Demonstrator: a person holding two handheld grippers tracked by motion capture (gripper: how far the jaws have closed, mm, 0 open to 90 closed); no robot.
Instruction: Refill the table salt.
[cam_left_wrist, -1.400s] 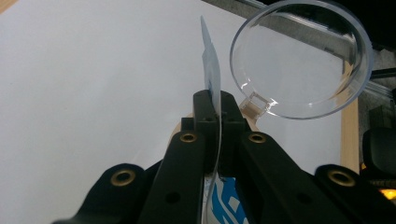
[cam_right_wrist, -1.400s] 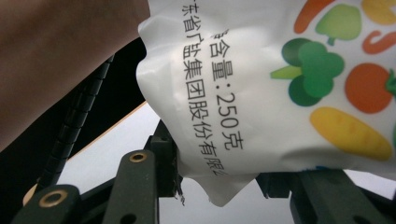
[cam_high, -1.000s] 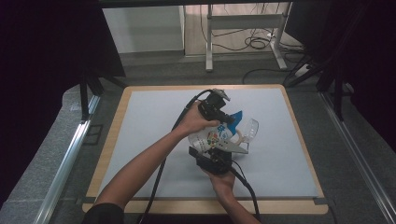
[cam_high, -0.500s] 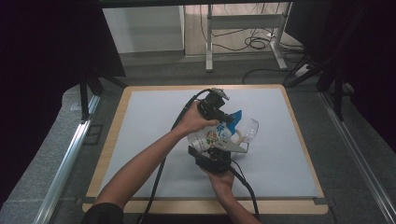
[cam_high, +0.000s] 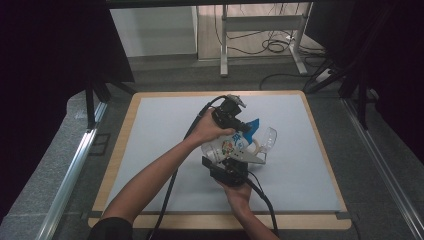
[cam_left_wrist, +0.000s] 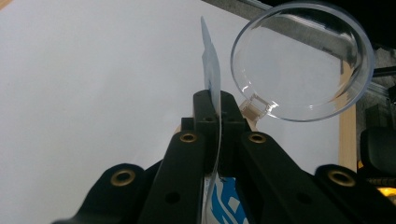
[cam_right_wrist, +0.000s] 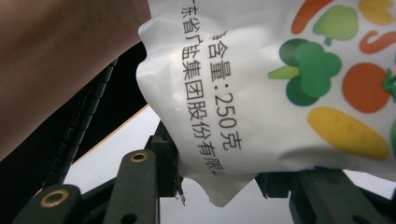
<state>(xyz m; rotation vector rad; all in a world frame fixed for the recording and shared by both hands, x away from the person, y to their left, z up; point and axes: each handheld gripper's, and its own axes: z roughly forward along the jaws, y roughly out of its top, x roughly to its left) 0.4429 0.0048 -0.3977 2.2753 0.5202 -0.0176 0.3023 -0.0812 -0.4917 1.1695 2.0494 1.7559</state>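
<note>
Mid-frame in the high view, both hands meet over the grey mat (cam_high: 165, 125). My left gripper (cam_high: 243, 126), upper centre of that view, has its jaws pressed together on the blue top edge of the bag (cam_high: 231, 145); in the left gripper view the thin blue-and-clear film (cam_left_wrist: 212, 88) runs edge-on straight up between the closed black pads. My right gripper (cam_high: 235, 162), just below it in the high view, holds the bag's lower end: in the right gripper view the white film printed with vegetables (cam_right_wrist: 280, 93) sags between the two jaws, partly spread, pinching its bottom corner as far as I can tell. A clear round cup (cam_left_wrist: 302, 60) sits at upper right of the left gripper view, mouth or base toward the camera, I cannot tell which; in the high view the cup (cam_high: 267, 139) lies just right of the bag. Judgement: the step in hand is steadying the salt bag between two grips, probably to open or tip it toward the cup. Next move calls for keeping the top pinch firm while the lower grip lifts or pulls; risk is film slipping from the right jaws.
</note>
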